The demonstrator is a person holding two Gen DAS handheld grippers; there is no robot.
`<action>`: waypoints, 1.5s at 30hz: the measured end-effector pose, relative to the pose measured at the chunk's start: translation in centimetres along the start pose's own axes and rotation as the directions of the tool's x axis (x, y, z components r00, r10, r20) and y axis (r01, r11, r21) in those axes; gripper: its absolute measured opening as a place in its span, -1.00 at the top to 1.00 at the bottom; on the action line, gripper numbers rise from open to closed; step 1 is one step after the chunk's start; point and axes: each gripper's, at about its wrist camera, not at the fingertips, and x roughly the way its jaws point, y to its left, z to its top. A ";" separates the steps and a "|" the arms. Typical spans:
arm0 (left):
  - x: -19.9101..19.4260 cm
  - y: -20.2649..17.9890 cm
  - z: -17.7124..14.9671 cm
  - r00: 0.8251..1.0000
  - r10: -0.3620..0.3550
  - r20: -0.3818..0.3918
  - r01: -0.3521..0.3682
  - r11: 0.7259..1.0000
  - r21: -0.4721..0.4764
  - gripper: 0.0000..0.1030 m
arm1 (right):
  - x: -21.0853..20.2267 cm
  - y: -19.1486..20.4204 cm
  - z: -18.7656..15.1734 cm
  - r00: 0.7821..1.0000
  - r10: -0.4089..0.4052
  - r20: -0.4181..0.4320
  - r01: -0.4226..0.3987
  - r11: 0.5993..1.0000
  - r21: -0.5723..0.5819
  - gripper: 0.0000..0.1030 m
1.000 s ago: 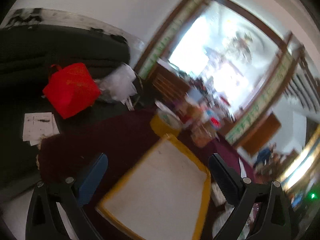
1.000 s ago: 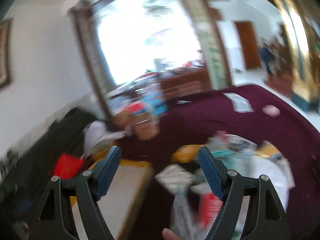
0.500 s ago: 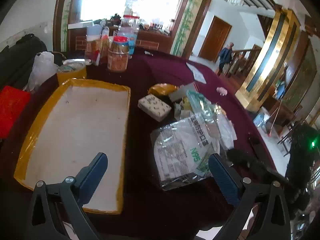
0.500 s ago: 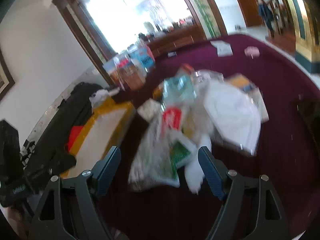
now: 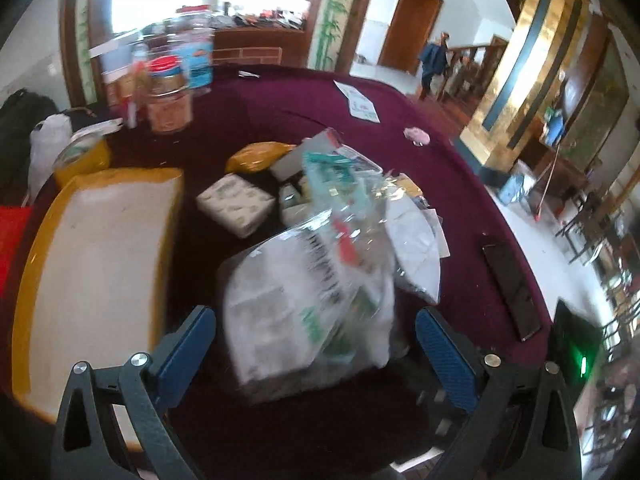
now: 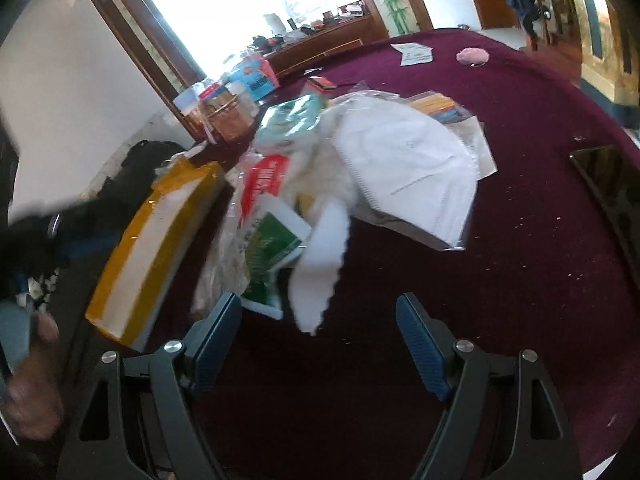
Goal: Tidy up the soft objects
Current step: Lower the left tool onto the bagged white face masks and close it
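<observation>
A heap of soft packets lies on the maroon table: a clear plastic bag of white pads, a white face-mask pack, a green-and-white packet, a tissue pack and a yellow pouch. A yellow-rimmed tray with a white floor sits left of the heap; it also shows in the right wrist view. My left gripper is open, its jaws either side of the clear bag's near end. My right gripper is open and empty, just short of the heap.
Jars and boxes stand at the table's far left. A dark phone lies near the right edge, also in the right wrist view. A paper sheet and a pink object lie farther back. A red bag is beside the tray.
Both grippers swung from looking across the room down onto the table and closed in on the heap. The clear bag now lies between my left jaws. Both stay open.
</observation>
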 end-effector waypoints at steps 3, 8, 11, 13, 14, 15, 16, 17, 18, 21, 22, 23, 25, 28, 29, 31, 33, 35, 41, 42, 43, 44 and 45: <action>2.6 -1.7 1.4 0.996 0.005 -0.086 -0.003 1.000 0.016 -0.96 | -0.1 -0.5 0.0 1.000 -0.001 -0.002 0.001 1.000 0.015 -0.54; 5.2 -2.7 0.8 0.980 0.139 -0.142 -0.127 0.988 0.089 -0.94 | 0.0 -1.1 -0.1 1.000 -0.002 -0.009 0.003 1.000 0.022 -0.53; 4.6 -1.3 0.4 0.979 0.128 -0.158 -0.124 0.992 0.035 -0.57 | 0.0 -0.8 -0.5 1.000 -0.012 -0.006 0.012 1.000 0.011 -0.54; 3.9 0.1 0.5 0.984 0.078 -0.159 -0.085 0.996 -0.036 -0.44 | 0.1 -0.6 -0.5 1.000 -0.014 -0.005 0.014 1.000 -0.001 -0.54; 3.7 0.6 0.5 0.984 0.076 -0.159 -0.085 0.995 -0.050 -0.20 | 0.2 -0.5 -0.6 1.000 -0.011 -0.005 0.011 1.000 -0.003 -0.54; 3.6 0.9 0.6 0.983 0.082 -0.166 -0.092 0.995 -0.050 0.22 | 0.2 -0.5 -0.6 1.000 -0.006 -0.007 0.006 1.000 -0.004 -0.54; 3.5 1.3 0.6 0.981 0.062 -0.183 -0.073 0.996 -0.054 0.41 | 0.2 -0.5 -0.5 1.000 -0.001 -0.008 0.001 1.000 -0.005 -0.54; 3.2 1.8 0.6 0.981 0.034 -0.193 -0.048 0.996 -0.069 0.74 | 0.1 -0.2 -0.6 1.000 -0.001 -0.006 0.001 1.000 -0.004 -0.54; 2.8 2.2 0.5 0.982 0.027 -0.189 -0.042 0.996 -0.074 0.93 | 0.0 0.0 -0.6 1.000 0.001 -0.003 -0.001 1.000 -0.004 -0.54; 0.9 3.7 -0.2 0.988 0.074 -0.132 -0.083 0.994 -0.068 1.00 | -0.6 0.4 -0.3 1.000 0.005 0.014 -0.005 1.000 -0.015 -0.54; 0.5 4.2 -0.2 0.991 0.055 -0.125 -0.066 0.995 -0.081 1.00 | -0.6 0.3 -0.1 1.000 0.005 0.020 -0.005 1.000 -0.020 -0.56; 0.0 4.7 -0.3 0.993 0.029 -0.114 -0.040 0.995 -0.096 1.00 | -0.7 0.2 0.2 1.000 0.002 0.026 -0.001 1.000 -0.022 -0.57; -0.5 5.1 -0.2 0.996 0.005 -0.093 -0.016 0.993 -0.119 1.00 | -0.5 -0.1 0.8 1.000 -0.011 0.026 0.011 1.000 -0.008 -0.61; 0.4 4.4 0.6 0.991 -0.036 -0.132 0.020 0.992 -0.122 0.00 | 0.3 -0.1 1.3 1.000 -0.015 0.008 0.015 1.000 0.002 -0.61; 0.8 4.1 0.9 0.990 -0.056 -0.129 0.039 0.991 -0.130 -0.57 | 0.4 -0.1 1.3 1.000 -0.022 0.008 0.022 1.000 -0.001 -0.61; 1.8 2.8 1.8 0.993 -0.035 -0.114 0.024 0.995 -0.093 -0.63 | 0.8 0.2 1.3 0.999 -0.047 0.009 0.047 0.999 -0.005 -0.61; 2.9 1.6 2.7 0.992 -0.016 -0.124 0.007 0.998 -0.067 -0.63 | 0.9 0.4 1.0 0.999 -0.051 0.003 0.051 0.999 -0.003 -0.61; 4.2 0.4 3.3 0.992 0.007 -0.126 -0.009 1.000 -0.011 -0.58 | 1.1 0.5 0.9 0.998 -0.057 -0.002 0.057 0.998 -0.008 -0.61; 5.9 1.9 2.5 0.978 0.061 -0.197 -0.069 0.997 -0.035 0.92 | 0.8 0.6 0.8 0.996 -0.087 0.008 0.087 0.996 -0.020 -0.61; 4.2 3.0 2.3 0.987 0.003 -0.162 -0.014 0.998 -0.067 0.93 | 0.7 0.7 0.9 0.996 -0.091 0.014 0.091 0.995 -0.028 -0.61; 2.9 3.7 2.2 0.990 -0.019 -0.136 0.008 0.997 -0.080 0.94 | 0.6 0.6 1.0 0.995 -0.093 0.019 0.094 0.995 -0.038 -0.61; 1.3 4.7 1.8 0.994 -0.023 -0.106 0.013 0.995 -0.095 0.97 | 0.5 0.7 1.2 0.995 -0.094 0.024 0.095 0.995 -0.043 -0.61; 0.1 5.7 1.6 0.996 -0.030 -0.084 0.021 0.993 -0.114 0.98 | 0.5 0.5 1.4 0.995 -0.096 0.030 0.097 0.994 -0.045 -0.61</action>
